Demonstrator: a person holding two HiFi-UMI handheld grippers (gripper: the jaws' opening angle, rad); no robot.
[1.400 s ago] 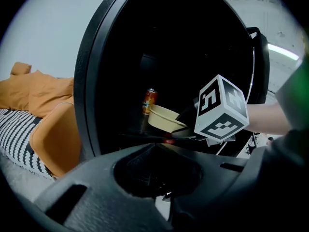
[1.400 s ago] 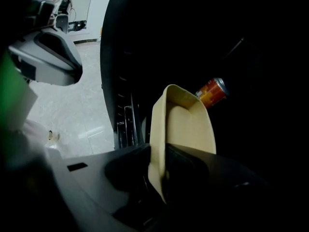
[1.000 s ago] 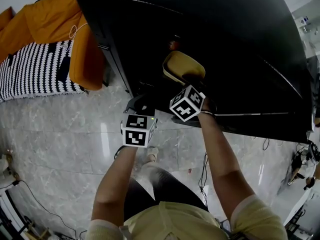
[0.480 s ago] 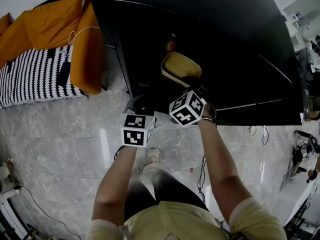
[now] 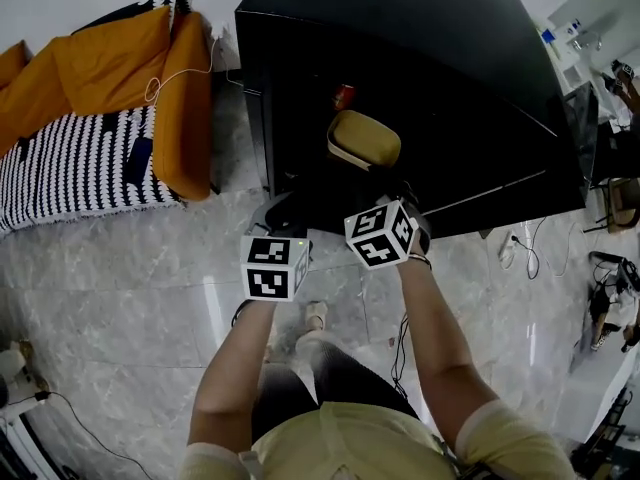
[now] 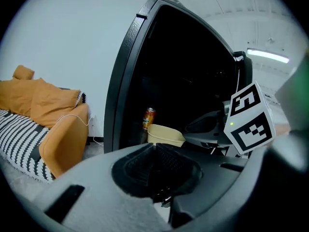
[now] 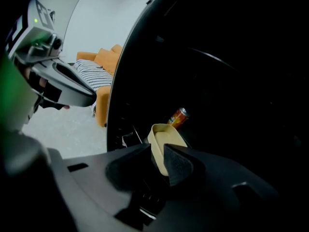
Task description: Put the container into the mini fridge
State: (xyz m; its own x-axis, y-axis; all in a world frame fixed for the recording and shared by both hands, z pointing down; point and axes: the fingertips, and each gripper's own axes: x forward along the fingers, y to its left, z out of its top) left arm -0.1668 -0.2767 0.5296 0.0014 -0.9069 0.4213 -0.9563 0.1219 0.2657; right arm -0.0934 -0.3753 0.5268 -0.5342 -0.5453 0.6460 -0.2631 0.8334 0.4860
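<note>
In the head view, the black mini fridge (image 5: 450, 78) stood open on the floor beside an orange sofa (image 5: 110, 48). The tan container (image 5: 363, 140) lay at the fridge's dark opening, just in front of a drink can (image 5: 345, 96). The right gripper (image 5: 392, 190) reached up to the container's near end, while the left gripper (image 5: 285, 208) hung beside it, lower and clear of the fridge. The task looked mostly done: the container was already carried into the opening. Setting it down, letting go and drawing the gripper out seemingly remained. Whether it already rested on a shelf could not be told.

In the left gripper view, the left gripper (image 6: 154, 149) had its jaws pressed together with nothing between them. Past them the container (image 6: 165, 134) showed as a shallow, pale beige tub with rounded corners and a rolled rim, with the can (image 6: 148, 118) upright just behind it inside the fridge (image 6: 125, 81).

In the right gripper view, the right gripper (image 7: 155, 151) was clamped on the container (image 7: 166, 137), one jaw outside its near wall and the other inside. The tub was open-topped, without a lid, and looked empty. The can (image 7: 177, 117) stood close behind it in the dark interior.
</note>
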